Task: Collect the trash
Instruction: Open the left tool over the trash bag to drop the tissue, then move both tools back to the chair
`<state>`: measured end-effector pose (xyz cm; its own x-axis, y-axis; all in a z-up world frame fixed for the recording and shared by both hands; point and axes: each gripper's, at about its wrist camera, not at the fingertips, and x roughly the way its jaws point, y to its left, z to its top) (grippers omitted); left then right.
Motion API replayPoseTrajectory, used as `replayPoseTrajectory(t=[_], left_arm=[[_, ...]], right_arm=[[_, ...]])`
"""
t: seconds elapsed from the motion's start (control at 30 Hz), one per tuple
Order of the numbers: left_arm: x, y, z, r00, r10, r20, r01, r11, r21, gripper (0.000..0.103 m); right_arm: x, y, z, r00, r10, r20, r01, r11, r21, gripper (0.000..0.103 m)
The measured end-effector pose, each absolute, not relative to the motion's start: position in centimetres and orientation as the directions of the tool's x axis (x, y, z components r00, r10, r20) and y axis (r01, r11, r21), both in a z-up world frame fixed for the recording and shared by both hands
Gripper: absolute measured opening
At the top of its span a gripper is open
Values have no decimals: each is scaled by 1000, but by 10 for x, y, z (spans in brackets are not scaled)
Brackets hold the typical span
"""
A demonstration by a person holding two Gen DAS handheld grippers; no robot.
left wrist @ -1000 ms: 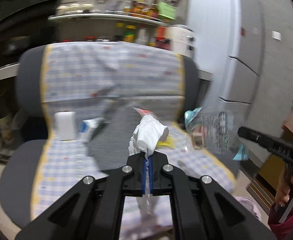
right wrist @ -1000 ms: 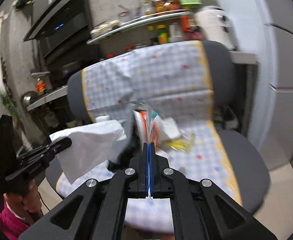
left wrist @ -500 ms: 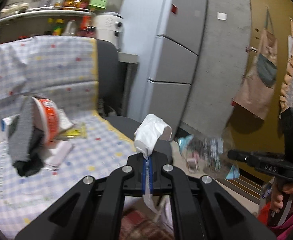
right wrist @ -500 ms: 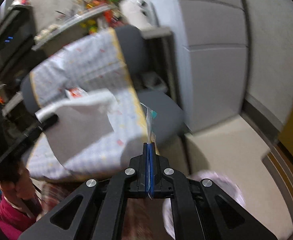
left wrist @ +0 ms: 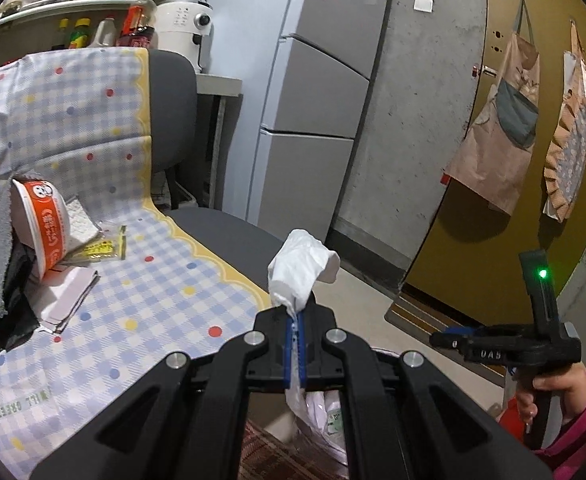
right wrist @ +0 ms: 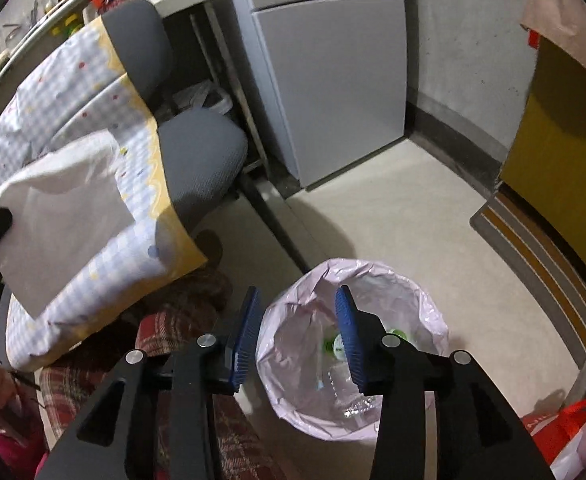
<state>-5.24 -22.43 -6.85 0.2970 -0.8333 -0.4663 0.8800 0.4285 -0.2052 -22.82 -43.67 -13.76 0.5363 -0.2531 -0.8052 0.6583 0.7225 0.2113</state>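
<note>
Soft crumpled white paper tissue [left wrist: 301, 268] pinched in matt black plastic left tongs [left wrist: 293, 344] w/ ribbed blue pads [left wrist: 289, 350], thin glossy pink plastic bin liner [right wrist: 417, 300] at 6 o'clock, checked cloth cover [left wrist: 133, 280] over rough grey fabric chair [right wrist: 209, 148].

White tissue [left wrist: 303, 266]; black left hand-held gripper [left wrist: 293, 334] with blue pads [left wrist: 289, 350]. The right hand-held gripper [right wrist: 299, 336] is also black, its ribbed pads [right wrist: 347, 330] blue. Pale pink liner on the trash bin [right wrist: 425, 312], green specks inside. Chair [left wrist: 209, 224] dark grey, under a cloth [left wrist: 141, 280] of pale blue and white check with red, yellow and blue dots and a scalloped yellow border. Orange and white noodle cup [left wrist: 41, 220], yellow sachet [left wrist: 101, 246], grey fridge [left wrist: 313, 92], mustard door [left wrist: 489, 240], beige floor [right wrist: 393, 208]
</note>
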Motion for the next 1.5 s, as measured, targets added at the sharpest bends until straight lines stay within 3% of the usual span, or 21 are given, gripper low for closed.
replayPoseTrajectory(t=[0.3, 0.77, 0.8, 0.87, 0.9, 0.93, 0.97, 1.17, 1.5], left_arm=[[-74, -254, -79, 155, -851, -501, 934, 291, -207, 0], [-129, -335, -128, -101, -757, -645, 981, 32, -192, 0], [-130, -338, -132, -111, -747, -656, 980, 29, -198, 2], [-129, -345, -138, -122, -726, -677, 977, 31, -209, 17], [-127, -348, -141, -115, -716, -688, 977, 44, -209, 35], [-127, -350, -143, -115, -714, -691, 976, 46, -211, 46], [-126, -351, -145, -120, -711, -693, 975, 47, -217, 47], [-116, -337, -140, -14, -722, -692, 982, 122, -147, 47], [-50, -231, -110, 369, -675, -639, 868, 497, -24, 48]], right_arm=[[-247, -433, -87, 696, -361, -621, 622, 735, 270, 43], [-283, -455, -66, 710, -458, -535, 667, 681, 303, 43], [-284, -457, -68, 708, -459, -537, 670, 676, 307, 43], [-285, -459, -71, 704, -456, -544, 675, 669, 313, 43], [-285, -459, -71, 702, -456, -546, 677, 666, 313, 43], [-285, -460, -73, 699, -455, -551, 679, 663, 315, 43], [-285, -460, -74, 699, -454, -553, 680, 661, 316, 43], [-280, -458, -75, 720, -434, -542, 656, 680, 328, 45], [-222, -425, -76, 811, -288, -509, 503, 788, 355, 45]])
